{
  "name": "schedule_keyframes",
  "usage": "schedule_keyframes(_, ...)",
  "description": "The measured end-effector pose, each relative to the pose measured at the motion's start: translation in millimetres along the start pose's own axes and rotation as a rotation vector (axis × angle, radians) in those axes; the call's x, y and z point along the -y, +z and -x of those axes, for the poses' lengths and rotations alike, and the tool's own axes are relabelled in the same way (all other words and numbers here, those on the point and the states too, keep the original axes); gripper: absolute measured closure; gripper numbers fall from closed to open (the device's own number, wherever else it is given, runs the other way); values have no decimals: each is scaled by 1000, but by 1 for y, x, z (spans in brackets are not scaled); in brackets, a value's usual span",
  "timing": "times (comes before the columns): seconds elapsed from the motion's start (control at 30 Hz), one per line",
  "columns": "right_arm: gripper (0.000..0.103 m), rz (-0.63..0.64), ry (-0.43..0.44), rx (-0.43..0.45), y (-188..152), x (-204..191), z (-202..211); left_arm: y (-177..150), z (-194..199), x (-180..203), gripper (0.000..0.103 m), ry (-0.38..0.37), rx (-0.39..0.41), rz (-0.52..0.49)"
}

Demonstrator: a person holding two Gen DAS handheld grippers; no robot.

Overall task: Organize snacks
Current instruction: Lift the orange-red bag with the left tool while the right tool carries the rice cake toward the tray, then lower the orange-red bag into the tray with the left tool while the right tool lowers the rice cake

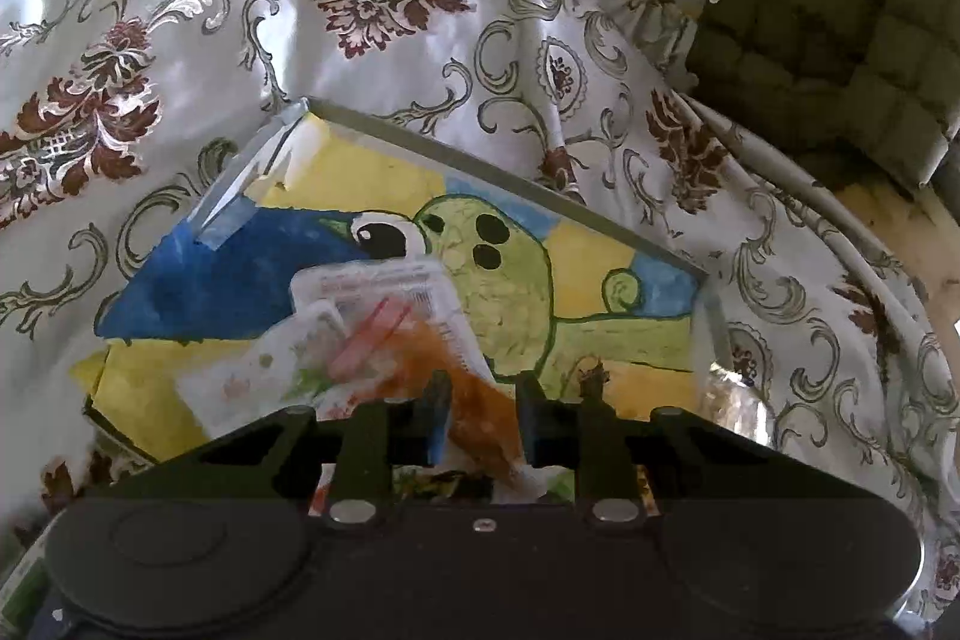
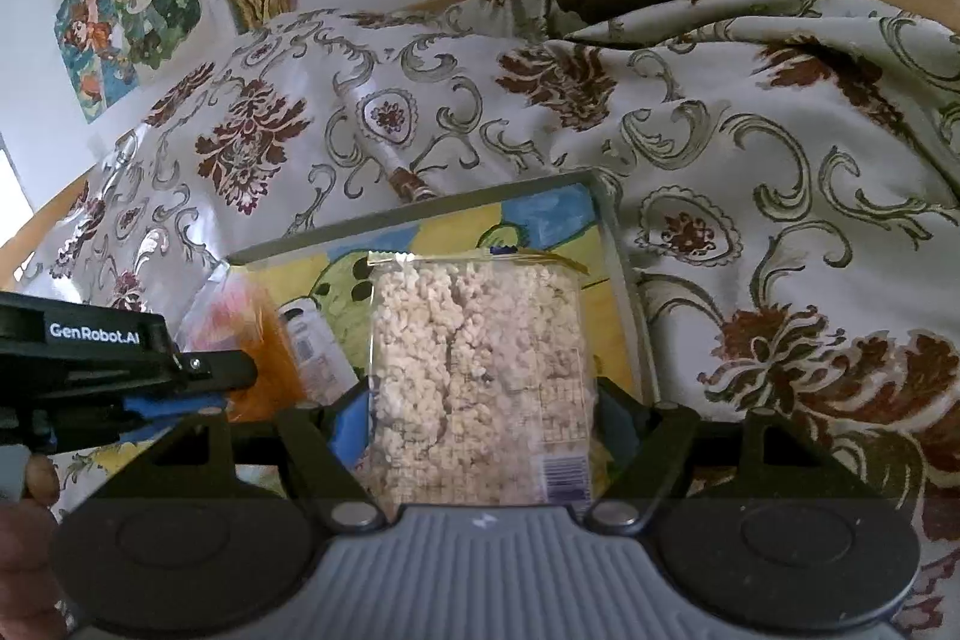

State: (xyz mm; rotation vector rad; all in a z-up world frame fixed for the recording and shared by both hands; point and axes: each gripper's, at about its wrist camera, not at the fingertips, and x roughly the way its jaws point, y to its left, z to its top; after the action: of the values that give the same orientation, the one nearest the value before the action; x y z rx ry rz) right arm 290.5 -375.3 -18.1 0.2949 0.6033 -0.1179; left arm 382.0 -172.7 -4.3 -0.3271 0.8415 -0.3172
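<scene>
Both snacks were carried over the clear box (image 2: 630,280) with the painted turtle sheet at its bottom, presumably to be dropped in side by side. The right gripper (image 2: 480,418) clamped a wide puffed-rice pack (image 2: 480,370) above the box's right half. The left gripper (image 1: 480,400), jaws nearly together, pinched an orange snack packet (image 1: 480,400) (blurred) above its left half.

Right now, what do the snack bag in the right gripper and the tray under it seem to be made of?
The puffed-rice bag looks like thin clear plastic film: the pale clusters show through it, it shines a little, and its top seam is crimped. The tray seems to be clear glass or acrylic, I cannot tell which: its rim is straight and see-through, and a painted picture shows beneath its floor.
</scene>
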Motion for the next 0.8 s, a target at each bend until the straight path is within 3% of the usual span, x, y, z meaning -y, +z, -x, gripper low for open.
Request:
schedule_keyframes(0.17,23,0,6,-22,-1,0,-4,0,-1,-2,77,-4,-6,14)
schedule_keyframes(0.3,19,19,-8,-24,-3,-2,-6,-1,4,-5,54,8,9,37)
schedule_keyframes(0.5,4,32,-3,31,2,-4,7,4,17,-11,28,16,44,71)
schedule_keyframes(0.67,0,31,-2,66,7,-7,18,7,38,-15,4,41,80,89)
schedule_keyframes(0.8,0,47,-19,107,9,-14,34,8,61,-17,1,50,110,89)
